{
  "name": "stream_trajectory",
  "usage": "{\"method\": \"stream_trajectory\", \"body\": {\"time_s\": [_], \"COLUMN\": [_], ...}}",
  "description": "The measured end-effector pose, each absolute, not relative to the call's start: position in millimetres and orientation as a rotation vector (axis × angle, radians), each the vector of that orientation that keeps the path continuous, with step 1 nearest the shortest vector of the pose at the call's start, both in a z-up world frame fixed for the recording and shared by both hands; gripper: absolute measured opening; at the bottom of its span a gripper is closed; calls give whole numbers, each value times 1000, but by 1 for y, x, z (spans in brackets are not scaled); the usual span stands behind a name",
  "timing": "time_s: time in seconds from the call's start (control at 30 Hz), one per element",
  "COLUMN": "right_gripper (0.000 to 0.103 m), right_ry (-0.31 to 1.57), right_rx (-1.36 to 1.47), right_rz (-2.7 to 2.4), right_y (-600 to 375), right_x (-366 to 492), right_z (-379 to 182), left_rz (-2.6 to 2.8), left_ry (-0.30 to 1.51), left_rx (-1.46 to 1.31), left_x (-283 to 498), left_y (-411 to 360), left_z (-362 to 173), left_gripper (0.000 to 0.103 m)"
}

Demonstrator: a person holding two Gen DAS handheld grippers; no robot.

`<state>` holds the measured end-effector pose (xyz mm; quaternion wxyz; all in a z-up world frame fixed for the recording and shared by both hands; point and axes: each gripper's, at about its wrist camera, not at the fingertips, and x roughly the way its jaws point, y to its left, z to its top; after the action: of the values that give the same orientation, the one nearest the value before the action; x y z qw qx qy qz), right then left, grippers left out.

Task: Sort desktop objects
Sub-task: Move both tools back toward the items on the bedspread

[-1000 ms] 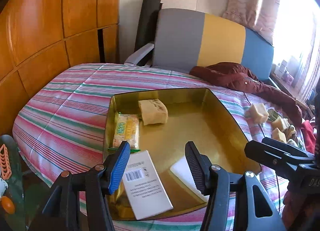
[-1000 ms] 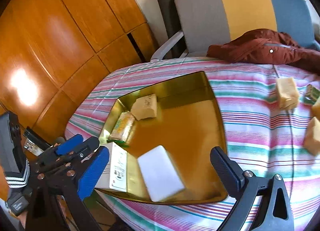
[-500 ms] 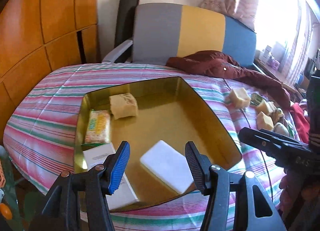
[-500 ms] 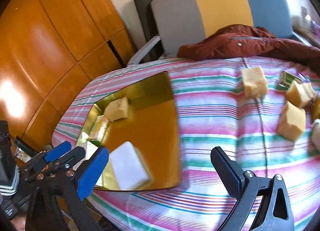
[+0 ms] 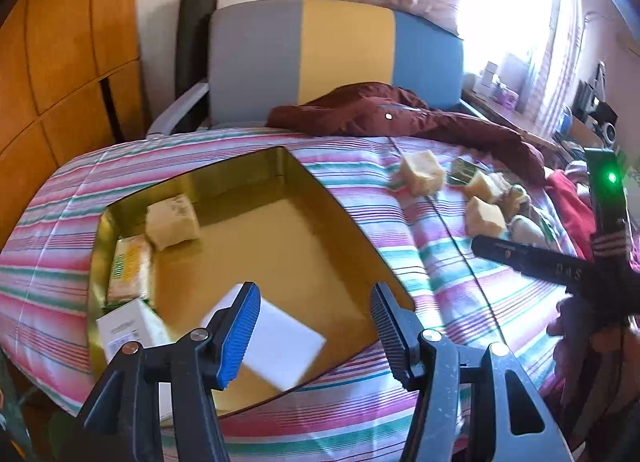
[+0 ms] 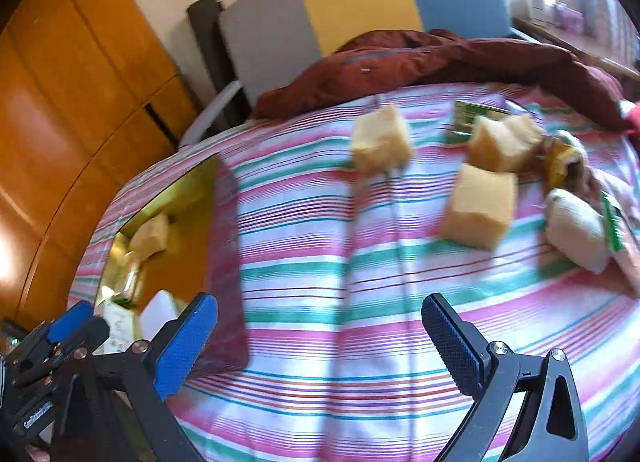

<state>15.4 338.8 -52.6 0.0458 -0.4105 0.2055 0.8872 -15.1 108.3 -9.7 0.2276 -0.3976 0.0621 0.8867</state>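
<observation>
A gold tray point(image 5: 340, 213) lies on the striped cloth. It holds a yellow sponge block point(image 5: 172, 215), a snack packet point(image 5: 128, 268), a white box point(image 5: 128, 328) and a white eraser block point(image 5: 280, 342). My left gripper point(image 5: 312, 326) is open and empty above the tray's near edge. My right gripper point(image 6: 320, 336) is open and empty over bare cloth, right of the tray point(image 6: 224, 221). Yellow sponge blocks point(image 6: 478, 211) point(image 6: 382, 139) point(image 6: 498, 141), a green packet point(image 6: 468, 115) and a white wrapped item point(image 6: 576, 232) lie ahead of it.
A dark red jacket point(image 5: 400, 113) lies along the table's far edge, in front of a grey, yellow and blue chair point(image 5: 340, 53). Wooden cabinets point(image 5: 60, 41) stand on the left. Red cloth point(image 5: 568, 201) lies at the right edge.
Both grippers have swung to the right. The tray has slid left in both views, and the loose sponge blocks now sit ahead of my right gripper. Both stay open.
</observation>
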Motion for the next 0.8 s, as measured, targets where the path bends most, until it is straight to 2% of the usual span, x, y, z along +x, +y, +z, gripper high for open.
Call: {"method": "stream_trajectory", "body": {"time_s": [0.43,0.67,0.8], "right_gripper": [103,103,103], "right_ry": [651,762,759], "right_rx": [-1168,-1057,-997], "right_rz": [2587,2529,2510], "right_y": [424,482,512], "right_x": [34,45,43], "right_z": [-39,-26,-16], "left_rz": [2361,2328,2301], "left_ry": [233,250,271], "left_rx": [-1088,-1095,-1095], "left_x": [-11,-17,-20], "left_y": [146,165,179], "left_z": [-12,-13,-14], "left_gripper": [58,58,58]}}
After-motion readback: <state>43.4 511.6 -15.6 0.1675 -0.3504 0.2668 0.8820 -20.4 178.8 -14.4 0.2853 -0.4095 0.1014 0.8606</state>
